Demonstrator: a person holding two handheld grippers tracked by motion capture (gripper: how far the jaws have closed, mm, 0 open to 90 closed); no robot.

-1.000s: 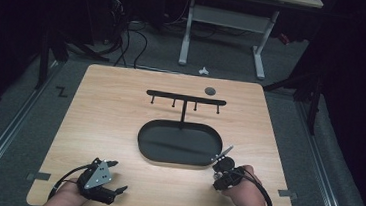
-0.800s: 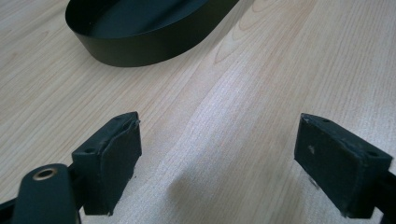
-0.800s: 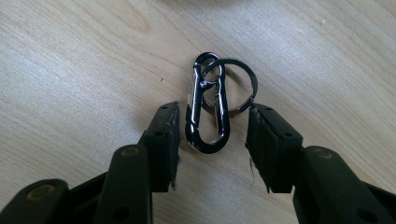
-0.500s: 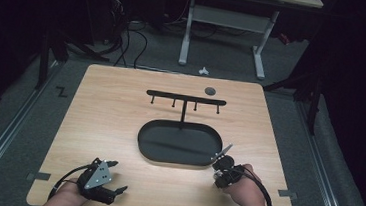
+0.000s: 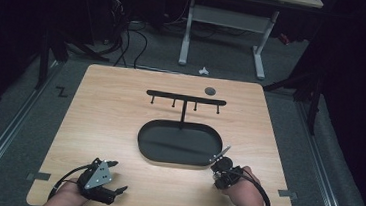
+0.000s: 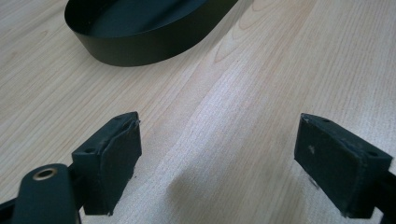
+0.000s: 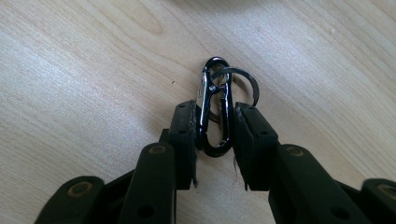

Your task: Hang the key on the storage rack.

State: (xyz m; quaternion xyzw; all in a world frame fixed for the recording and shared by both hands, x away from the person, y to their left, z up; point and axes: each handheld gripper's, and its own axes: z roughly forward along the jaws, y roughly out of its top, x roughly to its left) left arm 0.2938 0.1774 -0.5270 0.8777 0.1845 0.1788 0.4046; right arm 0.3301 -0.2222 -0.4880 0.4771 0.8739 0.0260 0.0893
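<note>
Black steel carabiner (image 7: 215,112) with a key ring (image 7: 243,86) sits clamped in the right tool (image 7: 214,140), long axis along the jaws, hook rack (image 5: 185,99) at 11 o'clock beyond the oval tray (image 5: 180,143); left tool (image 6: 217,154) gapes empty over the table (image 5: 109,121)

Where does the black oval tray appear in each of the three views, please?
High view: the black oval tray lies mid-table, below the hook rack.
Left gripper view: its wall curves across the upper left.
Right gripper view: not in it.
Shared landmark: the light wooden tabletop.
</note>
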